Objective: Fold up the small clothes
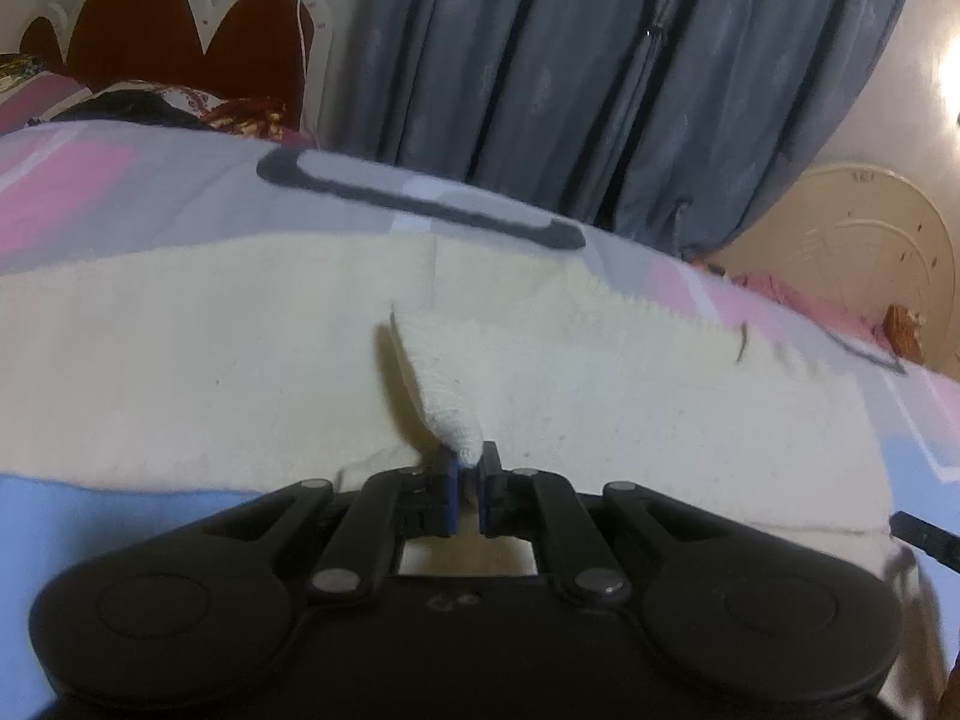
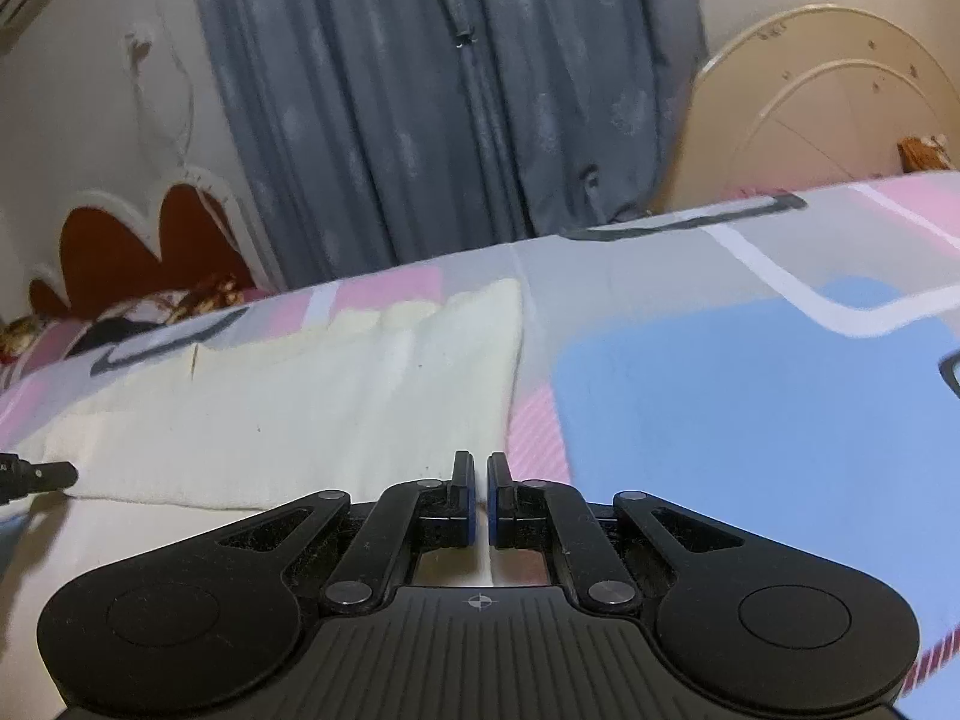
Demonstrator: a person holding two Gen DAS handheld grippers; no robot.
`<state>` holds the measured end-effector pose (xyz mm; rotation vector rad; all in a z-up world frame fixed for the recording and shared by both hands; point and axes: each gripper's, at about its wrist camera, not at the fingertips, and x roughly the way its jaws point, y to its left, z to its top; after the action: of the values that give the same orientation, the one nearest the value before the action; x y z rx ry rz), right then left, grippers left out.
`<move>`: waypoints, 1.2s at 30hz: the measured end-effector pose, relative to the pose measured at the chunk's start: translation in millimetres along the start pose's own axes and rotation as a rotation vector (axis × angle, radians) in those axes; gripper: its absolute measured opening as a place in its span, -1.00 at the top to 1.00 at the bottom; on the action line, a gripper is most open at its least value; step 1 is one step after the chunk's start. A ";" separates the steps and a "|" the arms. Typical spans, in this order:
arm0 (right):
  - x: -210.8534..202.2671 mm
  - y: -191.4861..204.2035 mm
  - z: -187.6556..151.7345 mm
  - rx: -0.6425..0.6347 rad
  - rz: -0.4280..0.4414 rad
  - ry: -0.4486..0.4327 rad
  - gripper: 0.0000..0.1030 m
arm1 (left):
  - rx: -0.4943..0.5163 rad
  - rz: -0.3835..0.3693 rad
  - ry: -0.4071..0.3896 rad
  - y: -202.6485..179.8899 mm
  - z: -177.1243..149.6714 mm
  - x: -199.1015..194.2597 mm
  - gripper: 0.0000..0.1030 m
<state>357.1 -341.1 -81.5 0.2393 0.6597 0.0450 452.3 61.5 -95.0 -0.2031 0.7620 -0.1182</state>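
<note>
A cream knitted garment (image 1: 240,360) lies spread flat on the patterned bedsheet (image 1: 120,198). My left gripper (image 1: 471,456) is shut on a raised pinch of that cloth (image 1: 438,372), which stands up as a narrow ridge ahead of the fingers. In the right wrist view the same garment (image 2: 300,408) lies to the left and ahead. My right gripper (image 2: 480,462) is shut over its near right edge; pale cloth shows in the slit, but I cannot tell whether it is pinched. The right gripper's tip (image 1: 924,540) shows beside the garment's right corner.
The bedsheet (image 2: 750,408) has pink, blue and grey blocks. Grey curtains (image 1: 570,90) hang behind the bed. A dark red headboard (image 1: 180,30) with piled bedding stands at the left. A round cream panel (image 2: 810,120) leans at the right.
</note>
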 end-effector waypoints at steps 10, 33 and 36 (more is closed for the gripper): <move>-8.1 -2.3 6.3 -0.013 0.049 -0.076 0.95 | 0.151 0.077 -0.180 -15.3 -1.0 -43.0 -0.01; 94.2 32.2 53.9 -0.216 0.028 -0.053 0.96 | 0.311 0.117 -0.067 -69.6 23.1 48.6 -0.42; 100.2 4.2 57.5 -0.150 0.017 -0.050 0.97 | 0.298 0.101 -0.073 -61.5 20.4 46.1 -0.40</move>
<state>471.6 -337.1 -96.9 0.1012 0.6019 0.1043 497.6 -3.8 -97.8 0.1136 0.6721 -0.1264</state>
